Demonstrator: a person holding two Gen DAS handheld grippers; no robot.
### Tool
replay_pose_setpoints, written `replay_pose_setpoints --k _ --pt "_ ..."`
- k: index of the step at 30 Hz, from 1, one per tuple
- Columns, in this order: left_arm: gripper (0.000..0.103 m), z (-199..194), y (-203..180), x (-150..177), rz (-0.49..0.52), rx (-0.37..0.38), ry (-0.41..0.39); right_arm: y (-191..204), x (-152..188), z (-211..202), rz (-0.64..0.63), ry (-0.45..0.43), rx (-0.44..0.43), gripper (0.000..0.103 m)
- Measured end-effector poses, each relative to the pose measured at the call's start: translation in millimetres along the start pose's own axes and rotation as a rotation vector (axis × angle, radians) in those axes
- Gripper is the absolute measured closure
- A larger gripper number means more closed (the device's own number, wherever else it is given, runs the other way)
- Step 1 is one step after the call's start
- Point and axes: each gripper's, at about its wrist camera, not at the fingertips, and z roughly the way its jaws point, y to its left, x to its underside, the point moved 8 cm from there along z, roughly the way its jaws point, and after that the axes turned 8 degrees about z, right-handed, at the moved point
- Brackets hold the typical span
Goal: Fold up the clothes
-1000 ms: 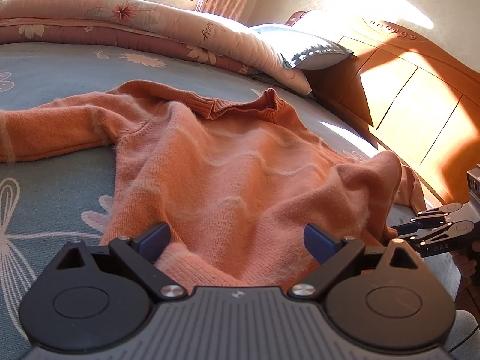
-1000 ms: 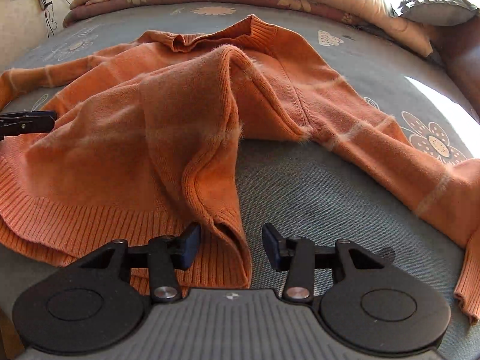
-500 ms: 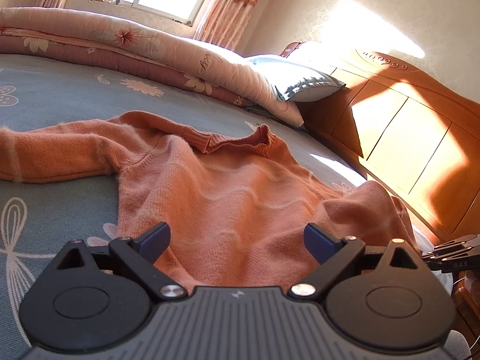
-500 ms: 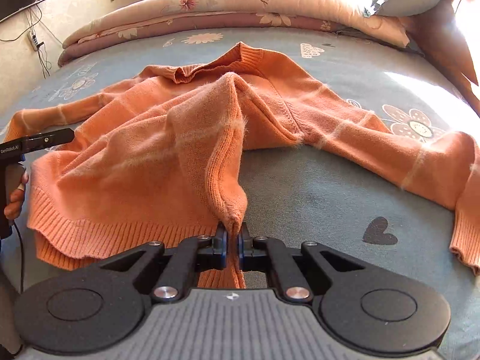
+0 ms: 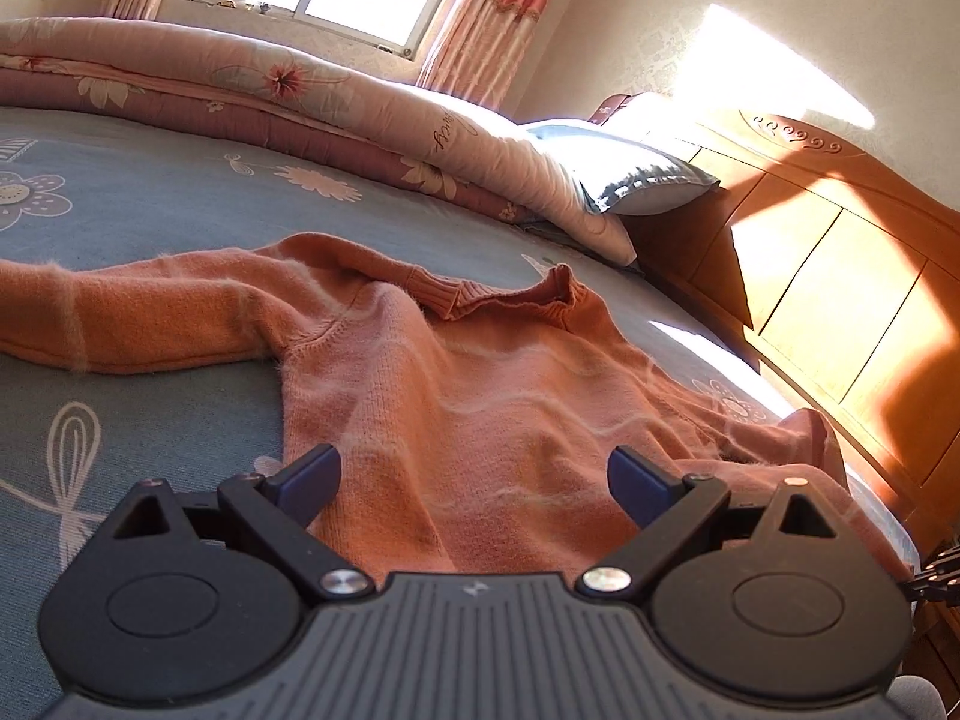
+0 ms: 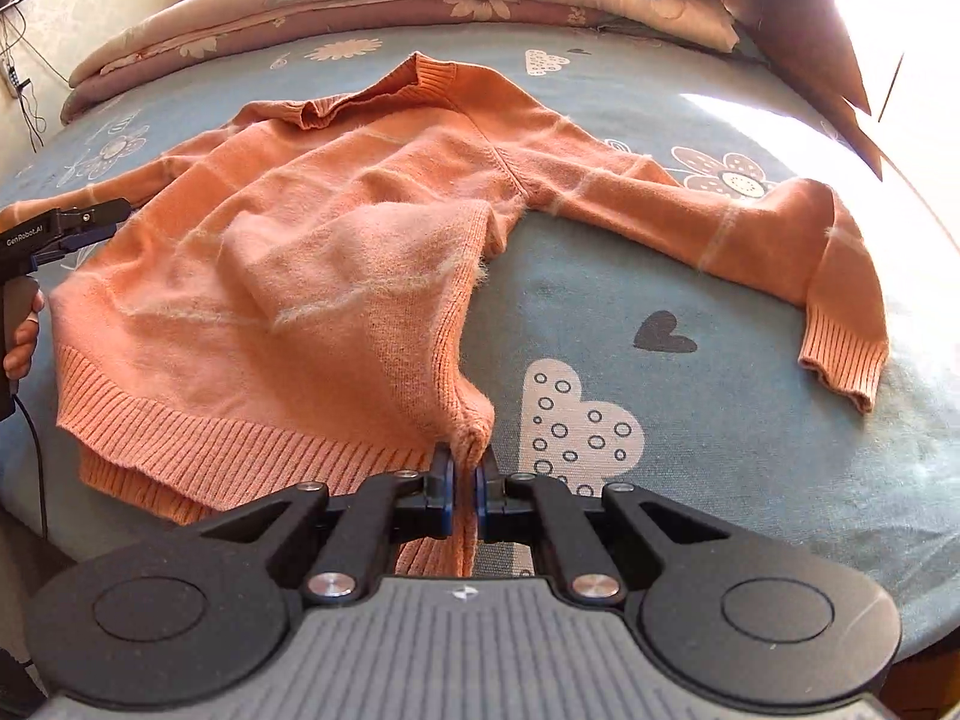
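On a blue flowered bed [image 6: 690, 420], a fuzzy orange knit sweater [image 6: 312, 228] lies spread, sleeves out. Right tongs [image 6: 463, 489] pinch its ribbed hem corner, lifting a fold. Left tongs [image 5: 474, 480] hang spread wide above the sweater's body.

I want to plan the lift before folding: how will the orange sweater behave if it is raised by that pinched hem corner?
Probably floppy: the orange sweater already bunches into a soft ridge behind the right gripper, whose jaws pinch its hem. The fuzzy knit likely grips well rather than slipping. The free sleeve would probably trail and drag over the bedspread.
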Motion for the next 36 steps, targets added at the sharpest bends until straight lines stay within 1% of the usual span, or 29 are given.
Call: replay_pose_setpoints --k 5,7,8,11,13,18,19,20,22,24,26,27,30,32,34,36 --pt "0.008 -3.2 9.1 0.1 -0.01 -0.039 0.019 1.1 14.6 19.0 -0.032 0.06 0.084 0.095" --pt "0.008 -3.2 13.2 1.9 -0.016 -0.061 0.046 3.7 18.9 27.7 -0.084 0.079 0.145 0.095" --pt "0.008 -3.3 15.2 2.8 -0.019 -0.072 0.059 5.3 19.9 31.0 -0.111 0.086 0.166 0.095" --pt "0.008 -3.6 21.3 5.6 -0.027 -0.105 0.099 9.9 20.4 40.6 -0.136 0.109 0.211 0.094" --pt "0.008 -4.0 25.3 7.6 -0.033 -0.127 0.126 16.0 14.8 32.1 -0.161 0.072 0.235 0.082" --pt "0.008 -8.5 32.8 19.1 -0.041 -0.149 0.222 32.2 -0.7 6.8 -0.226 -0.035 0.294 0.077" --pt "0.008 -9.5 33.9 21.5 -0.042 -0.15 0.24 38.6 -3.3 1.8 -0.239 -0.054 0.285 0.076" --pt "0.008 -10.5 35.1 23.9 -0.042 -0.152 0.259 54.0 -5.5 -0.2 -0.263 -0.07 0.249 0.076" --pt "0.008 -13.9 37.6 26.8 -0.047 -0.152 0.279 88.2 -9.5 -3.4 -0.316 -0.101 0.169 0.07" --pt "0.008 -17.8 40.2 28.1 -0.05 -0.139 0.289 122.6 -13.2 -7.2 -0.367 -0.131 0.088 0.07" --pt "0.008 -21.7 45.1 29.7 -0.06 -0.128 0.296 162.6 -9.2 2.1 -0.443 -0.144 0.027 0.066" --pt "0.008 -23.8 48.5 30.5 -0.069 -0.125 0.296 182.9 -6.7 7.2 -0.482 -0.149 -0.002 0.062" --pt "0.008 -29.8 59.6 33.3 -0.114 -0.126 0.294 243.6 1.4 22.2 -0.598 -0.164 -0.091 0.061" --pt "0.008 -33.1 63.3 33.6 -0.126 -0.127 0.288 284.0 7.2 31.9 -0.675 -0.174 -0.15 0.058" --pt "0.008 -34.8 64.5 32.9 -0.127 -0.127 0.284 303.2 10.1 43.0 -0.707 -0.177 -0.153 0.057" --pt "0.007 -35.2 64.9 32.0 -0.129 -0.124 0.28 313.0 9.7 56.8 -0.716 -0.168 -0.116 0.057"
